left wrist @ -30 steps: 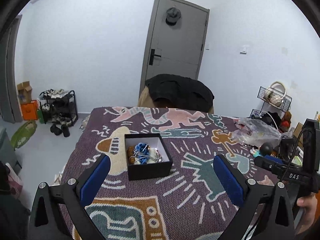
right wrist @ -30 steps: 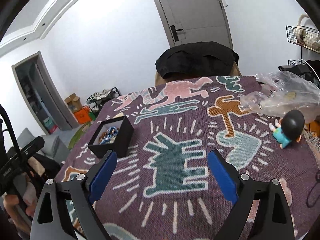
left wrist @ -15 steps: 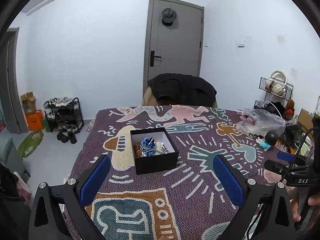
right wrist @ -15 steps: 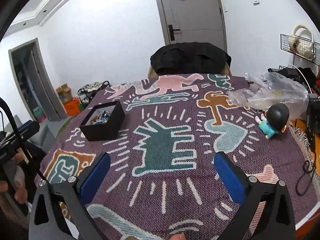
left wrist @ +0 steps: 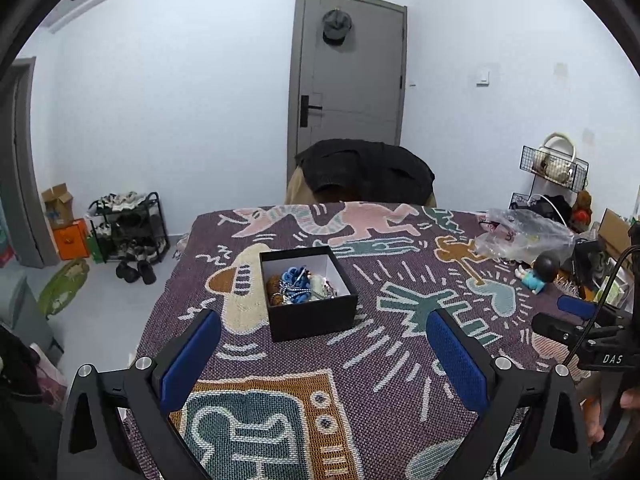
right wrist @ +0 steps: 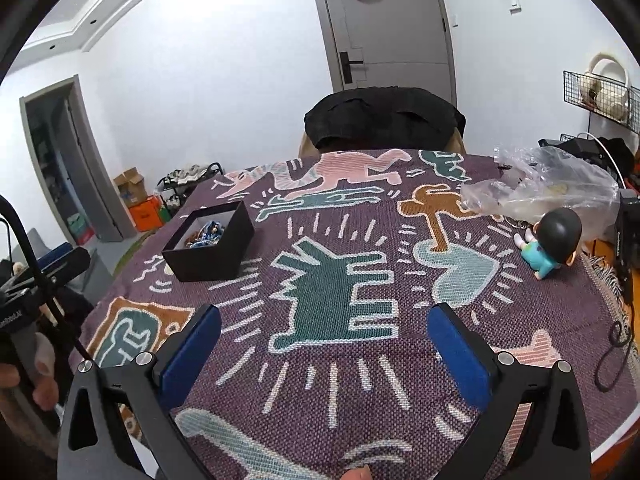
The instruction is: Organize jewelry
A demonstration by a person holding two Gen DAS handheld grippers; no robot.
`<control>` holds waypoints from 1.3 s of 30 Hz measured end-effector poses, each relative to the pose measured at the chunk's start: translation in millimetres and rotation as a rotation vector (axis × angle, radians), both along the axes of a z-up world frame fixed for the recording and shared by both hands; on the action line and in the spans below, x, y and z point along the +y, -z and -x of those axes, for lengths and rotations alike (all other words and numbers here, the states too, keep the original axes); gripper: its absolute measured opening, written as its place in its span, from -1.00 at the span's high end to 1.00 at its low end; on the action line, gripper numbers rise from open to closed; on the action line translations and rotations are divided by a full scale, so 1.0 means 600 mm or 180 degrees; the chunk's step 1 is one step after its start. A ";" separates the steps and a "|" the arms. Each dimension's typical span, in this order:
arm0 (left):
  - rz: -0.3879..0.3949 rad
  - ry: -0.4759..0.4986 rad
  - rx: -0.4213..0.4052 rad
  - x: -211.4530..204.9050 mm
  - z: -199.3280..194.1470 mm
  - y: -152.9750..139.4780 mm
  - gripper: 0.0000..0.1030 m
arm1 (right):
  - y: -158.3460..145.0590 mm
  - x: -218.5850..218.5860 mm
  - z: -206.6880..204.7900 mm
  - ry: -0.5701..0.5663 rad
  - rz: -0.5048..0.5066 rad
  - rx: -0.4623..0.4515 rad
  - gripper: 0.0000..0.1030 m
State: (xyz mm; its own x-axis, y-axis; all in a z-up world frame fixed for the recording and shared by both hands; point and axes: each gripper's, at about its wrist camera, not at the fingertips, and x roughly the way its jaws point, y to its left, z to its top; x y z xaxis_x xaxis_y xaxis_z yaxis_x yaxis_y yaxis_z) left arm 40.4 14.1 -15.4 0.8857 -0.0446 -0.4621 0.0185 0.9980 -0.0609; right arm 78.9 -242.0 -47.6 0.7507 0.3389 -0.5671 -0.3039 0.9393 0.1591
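A small black box point(left wrist: 310, 294) with a white lining stands on the patterned cloth; blue beads, brown beads and silver chain are piled inside it point(left wrist: 298, 286). My left gripper point(left wrist: 324, 334) hovers open just short of the box, nothing between its blue pads. In the right wrist view the same box point(right wrist: 210, 242) lies to the far left. My right gripper point(right wrist: 324, 334) is open wide over the green figure on the cloth, well to the right of the box, holding nothing.
A clear plastic bag point(right wrist: 540, 188) and a small doll in a teal top point(right wrist: 550, 242) lie at the table's right side. A chair draped with a black jacket point(left wrist: 366, 172) stands behind the table. Black cables point(right wrist: 616, 336) trail at the right edge.
The left wrist view has levelled out from a tilt, and the box now sits nearer its centre. The right gripper's jaws have spread wider, and its view has also levelled.
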 end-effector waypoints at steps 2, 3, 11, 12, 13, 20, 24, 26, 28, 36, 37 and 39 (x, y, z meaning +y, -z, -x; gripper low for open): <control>-0.0002 -0.0001 0.0006 -0.001 0.000 0.001 -0.99 | 0.000 -0.001 0.000 0.0002 -0.0016 0.0005 -1.00; -0.0002 0.0003 0.0008 -0.001 0.001 0.002 -0.99 | 0.000 0.000 0.000 0.0001 -0.0016 0.0003 -1.00; -0.0033 0.0035 0.0008 -0.005 0.003 0.003 -0.99 | 0.000 0.000 0.000 0.0002 -0.0008 0.0003 -1.00; -0.0038 0.0035 0.0009 -0.005 0.003 0.003 -0.99 | 0.000 0.000 -0.001 0.0008 -0.0010 0.0005 -1.00; -0.0037 0.0036 0.0009 -0.005 0.004 0.003 -0.99 | 0.000 0.000 0.000 0.0013 -0.0014 0.0004 -1.00; -0.0027 0.0041 0.0009 -0.006 0.004 0.002 -0.99 | -0.002 -0.005 0.000 0.0020 -0.0052 -0.0016 -1.00; -0.0047 0.0055 0.0024 -0.007 0.003 0.002 -0.99 | -0.002 -0.005 0.001 0.0019 -0.0045 -0.0020 -1.00; -0.0049 0.0058 0.0025 -0.007 0.003 0.001 -0.99 | -0.002 -0.005 0.000 0.0017 -0.0050 -0.0018 -1.00; -0.0050 0.0059 0.0024 -0.007 0.004 0.001 -0.99 | -0.003 -0.006 0.001 0.0017 -0.0052 -0.0024 -1.00; -0.0053 0.0063 0.0027 -0.009 0.003 0.002 -0.99 | -0.005 -0.007 0.000 0.0022 -0.0059 -0.0029 -1.00; -0.0053 0.0062 0.0027 -0.009 0.003 0.002 -0.99 | -0.006 -0.007 0.000 0.0022 -0.0059 -0.0031 -1.00; -0.0049 0.0064 0.0028 -0.009 0.004 0.001 -0.99 | -0.005 -0.007 0.000 0.0021 -0.0056 -0.0030 -1.00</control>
State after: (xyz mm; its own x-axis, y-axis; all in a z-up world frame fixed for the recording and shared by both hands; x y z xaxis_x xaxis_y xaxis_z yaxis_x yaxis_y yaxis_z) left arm 38.2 8.9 -16.2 0.8806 -0.0553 -0.4706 0.0382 0.9982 -0.0458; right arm 79.1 -246.3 -44.5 0.7583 0.3437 -0.5539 -0.2991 0.9384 0.1729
